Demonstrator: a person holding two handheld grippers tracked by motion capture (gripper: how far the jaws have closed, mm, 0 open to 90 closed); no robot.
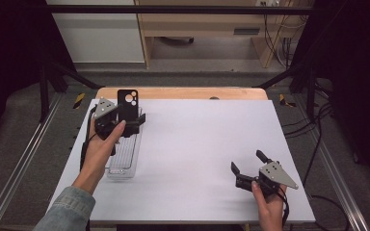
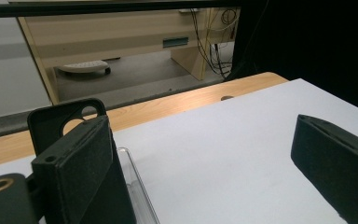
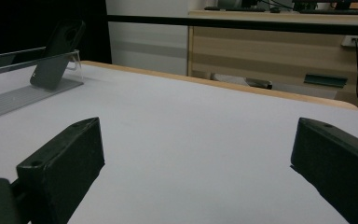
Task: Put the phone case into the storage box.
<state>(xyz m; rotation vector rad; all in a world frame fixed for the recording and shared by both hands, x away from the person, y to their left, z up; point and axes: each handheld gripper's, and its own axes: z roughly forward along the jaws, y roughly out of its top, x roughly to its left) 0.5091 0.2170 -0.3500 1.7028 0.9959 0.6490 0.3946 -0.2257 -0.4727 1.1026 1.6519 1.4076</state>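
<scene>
Up at the far left of the white table [image 1: 197,144], the left claw [image 1: 137,122] hangs over a clear plastic tray [image 1: 124,159], its jaws spread wide and gripping nothing. Just beyond this claw a black phone case [image 1: 126,102] stands tilted at the tray's far end, camera cutouts at its top. From the left gripper view, the claw's near jaw covers most of the phone case [image 2: 56,123], leaving an upper corner and one cutout showing; whether jaw and case touch cannot be told. The tray [image 2: 137,186] shows there as a thin clear edge beside that jaw, cut off at the frame's bottom. The right claw [image 1: 245,166] rests low over bare table well apart from the tray, also released and empty. Far ahead and to the left of that claw, the phone case [image 3: 58,53] leans in the tray [image 3: 23,95], dim against the dark background.
</scene>
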